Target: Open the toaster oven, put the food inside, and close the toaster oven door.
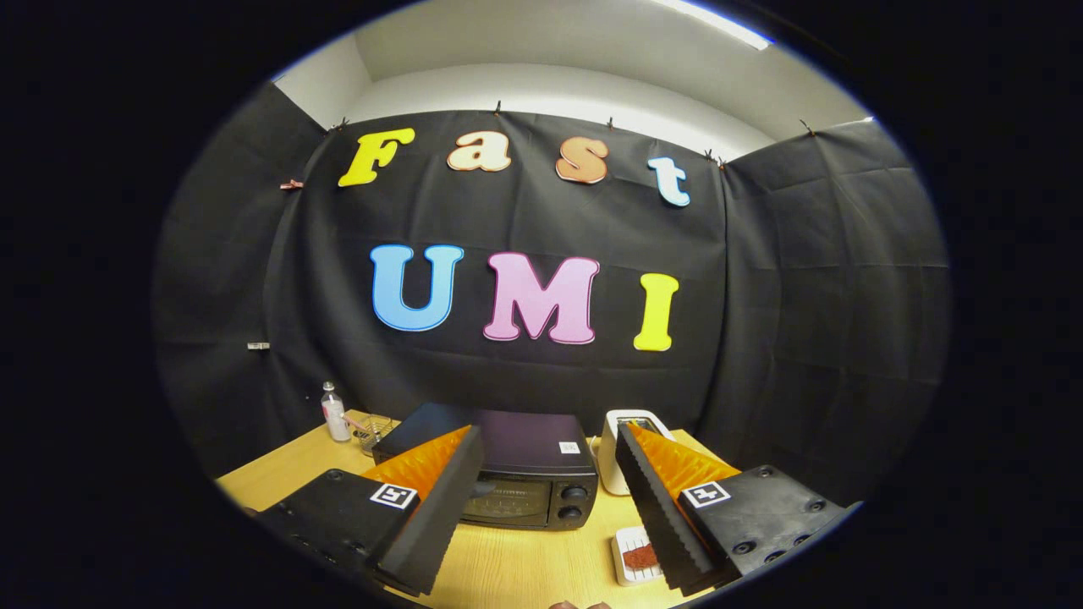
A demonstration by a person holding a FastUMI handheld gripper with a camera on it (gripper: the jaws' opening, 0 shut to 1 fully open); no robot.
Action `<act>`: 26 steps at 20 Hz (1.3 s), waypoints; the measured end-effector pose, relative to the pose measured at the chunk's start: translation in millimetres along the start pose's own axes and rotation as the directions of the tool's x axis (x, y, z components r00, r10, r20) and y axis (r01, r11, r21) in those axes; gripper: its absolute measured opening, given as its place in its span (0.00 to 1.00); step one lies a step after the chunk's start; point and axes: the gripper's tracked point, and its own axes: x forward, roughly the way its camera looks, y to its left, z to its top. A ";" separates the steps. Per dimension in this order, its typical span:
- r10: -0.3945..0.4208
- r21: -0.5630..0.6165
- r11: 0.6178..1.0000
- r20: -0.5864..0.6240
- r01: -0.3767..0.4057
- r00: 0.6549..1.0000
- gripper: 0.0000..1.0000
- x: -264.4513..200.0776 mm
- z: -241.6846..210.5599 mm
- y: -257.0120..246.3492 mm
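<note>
A black toaster oven stands on the wooden table, beyond my fingers and between them, its glass door shut and two knobs on its right side. A small white tray holding a reddish-brown piece of food lies on the table in front of the oven's right end, just inside my right finger. My gripper is open, held above the table with nothing between its fingers. My left finger hides part of the oven door.
A white appliance stands right of the oven. Behind the oven's left end are a small wire basket and a clear bottle. The black cloth wall closes off the back and both sides.
</note>
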 end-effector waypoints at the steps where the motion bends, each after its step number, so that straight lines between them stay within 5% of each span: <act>1: -0.002 0.007 1.000 -0.006 0.002 1.000 0.97 5.3 -0.4 0.0; 17: 0.097 0.124 0.990 -0.199 -0.074 0.975 0.98 110.0 -74.8 67.1; 26: 0.150 0.056 0.989 -0.342 -0.139 0.928 0.98 136.6 -149.9 112.1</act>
